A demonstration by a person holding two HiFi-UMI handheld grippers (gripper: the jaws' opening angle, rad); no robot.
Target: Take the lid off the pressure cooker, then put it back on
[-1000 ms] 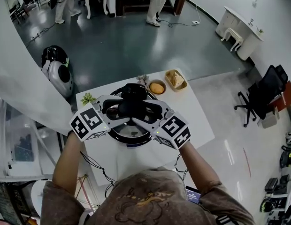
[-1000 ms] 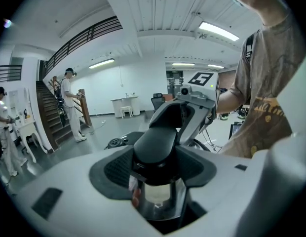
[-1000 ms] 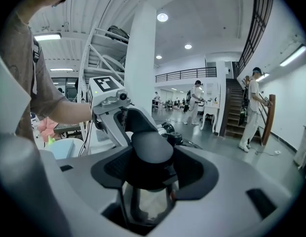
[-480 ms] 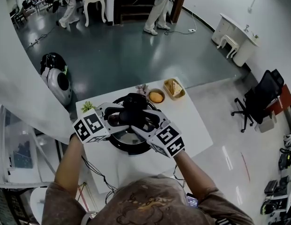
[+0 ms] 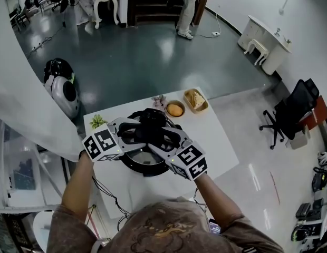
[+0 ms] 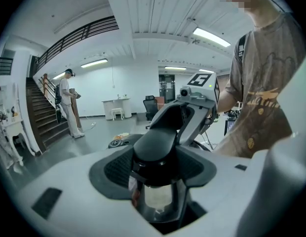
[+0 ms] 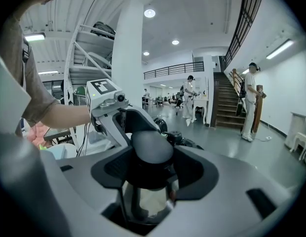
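Note:
The pressure cooker [image 5: 145, 167] stands in the middle of the white table [image 5: 219, 141], with a shiny lid under a long black handle [image 5: 148, 124]. In the head view my left gripper [image 5: 133, 134] comes in from the left and my right gripper [image 5: 162, 139] from the right, facing each other across the lid. In the left gripper view the black handle [image 6: 155, 147] sits between the ribbed pads of my left gripper [image 6: 155, 172], which is shut on it. The right gripper view shows the same: the handle [image 7: 150, 152] is clamped in my right gripper [image 7: 148, 177]. Whether the lid is raised off the pot is hidden.
Behind the cooker are a bowl of orange food [image 5: 175, 109], a tan tray of snacks [image 5: 196, 100] and a green sprig [image 5: 97, 122]. Off the table stand a black office chair [image 5: 290, 115] and a black and white machine [image 5: 60, 83]. People stand far back by the stairs.
Both grippers stay clamped on the handle in almost the same place. The right gripper has tilted a little. People in the background have walked on.

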